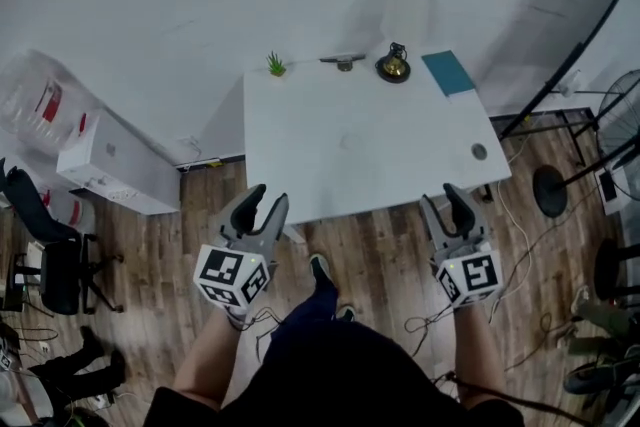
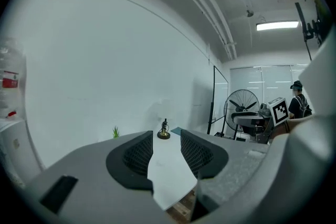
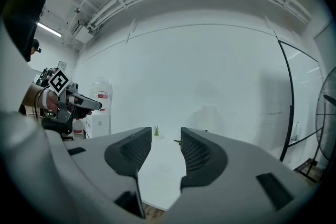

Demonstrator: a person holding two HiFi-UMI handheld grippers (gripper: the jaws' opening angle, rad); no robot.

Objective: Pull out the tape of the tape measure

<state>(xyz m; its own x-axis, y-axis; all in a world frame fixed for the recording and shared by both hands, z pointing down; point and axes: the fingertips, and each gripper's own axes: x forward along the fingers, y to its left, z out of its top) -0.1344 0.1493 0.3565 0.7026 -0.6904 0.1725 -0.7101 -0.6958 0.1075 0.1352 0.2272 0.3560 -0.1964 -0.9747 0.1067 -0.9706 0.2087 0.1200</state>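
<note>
The white table is the big thing here, pushed up against the wall with its near edge towards the person, so everything on it has to be reached from this side. Both tools hover off that near edge over the wood floor, left gripper and right gripper about level with each other and aimed at the tabletop. My guess is that's just the ready stance before reaching in. Both have their jaws spread wide with only bare table showing in the gap, so neither is holding anything.

All the small stuff sits along the far edge, well apart from the grippers: a teal pad on the right corner, a brass-based ornament just beside it, a small dark item, then a tiny green plant. Honestly can't tell for sure which one is the tape measure. The small dark item is my best bet, but it's too small to call
</note>
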